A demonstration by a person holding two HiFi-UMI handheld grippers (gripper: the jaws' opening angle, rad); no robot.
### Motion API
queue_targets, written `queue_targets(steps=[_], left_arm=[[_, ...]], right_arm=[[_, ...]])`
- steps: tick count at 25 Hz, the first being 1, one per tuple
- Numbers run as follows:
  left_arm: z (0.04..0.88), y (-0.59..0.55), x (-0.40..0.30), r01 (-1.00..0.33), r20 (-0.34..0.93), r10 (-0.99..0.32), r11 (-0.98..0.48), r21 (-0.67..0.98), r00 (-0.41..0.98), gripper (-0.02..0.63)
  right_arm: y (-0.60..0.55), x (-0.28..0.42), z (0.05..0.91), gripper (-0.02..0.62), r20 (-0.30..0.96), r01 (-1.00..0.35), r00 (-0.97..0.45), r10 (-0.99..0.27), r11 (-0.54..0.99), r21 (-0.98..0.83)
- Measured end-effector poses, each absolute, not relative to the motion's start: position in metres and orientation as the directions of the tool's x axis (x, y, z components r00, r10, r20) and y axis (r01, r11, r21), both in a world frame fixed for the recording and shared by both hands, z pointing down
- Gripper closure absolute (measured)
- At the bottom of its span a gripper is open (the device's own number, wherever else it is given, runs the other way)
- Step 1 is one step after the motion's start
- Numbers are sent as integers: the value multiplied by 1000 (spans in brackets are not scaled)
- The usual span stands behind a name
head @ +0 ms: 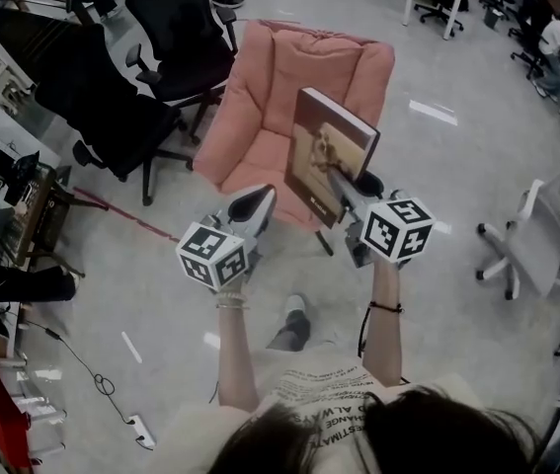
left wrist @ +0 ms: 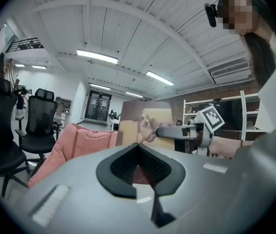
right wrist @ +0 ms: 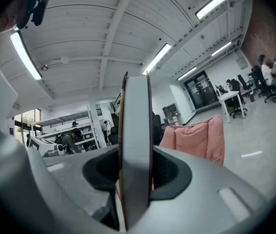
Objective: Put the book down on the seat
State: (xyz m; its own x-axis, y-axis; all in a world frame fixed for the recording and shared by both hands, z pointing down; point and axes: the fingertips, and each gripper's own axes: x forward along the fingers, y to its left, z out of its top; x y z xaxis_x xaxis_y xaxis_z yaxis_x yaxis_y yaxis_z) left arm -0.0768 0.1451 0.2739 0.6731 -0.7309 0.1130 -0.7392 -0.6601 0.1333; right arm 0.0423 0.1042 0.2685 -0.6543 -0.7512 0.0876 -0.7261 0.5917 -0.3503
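Head view looks down past the person's two forearms onto a grey floor (head: 457, 294), where a pink cushioned seat (head: 289, 77) stands in front of them, its back away from the person and nothing lying on its cushion. The right gripper (head: 339, 179) is clamped on the book (head: 324, 151), which is up in the air and not on the seat: it is held by its lower part and stands nearly upright, tilted a little, and from above it overlaps the seat's front right corner. Its brown cover, with a tan picture of a dog, is turned towards the person and the left gripper (head: 258, 200). The right gripper view looks straight along the book's pale edge, which runs up between the two dark pads, both pressed against its sides, with the pink seat showing beyond on the right. The left gripper view shows that gripper's jaws brought together with nothing between them; past them are the book's cover and the other gripper gripping it, and the pink seat lower left. The left gripper hangs just beside the book's lower left corner without touching it. Two black office chairs (head: 151, 57) stand near the seat's left side, a white office chair (head: 556, 225) is well apart near the right edge of the floor, and one of the person's shoes (head: 294, 319) shows between the forearms.
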Motion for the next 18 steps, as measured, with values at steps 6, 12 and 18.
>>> queue_targets(steps=[6,12,18], left_arm=[[275,90,-100,-728,96,-723,-669,149,684,607],[271,43,-97,-688,88,-684,-711,145,724,607],[277,17,-94,-664,86,-659,-732,152,747,607]], right_arm=[[58,20,272,449,105,-739,-646,-756,585,-334],[19,20,267,449,104,-760,-617,-780,557,-334],[1,25,276,449,114,-775,-590,-800,520,-359]])
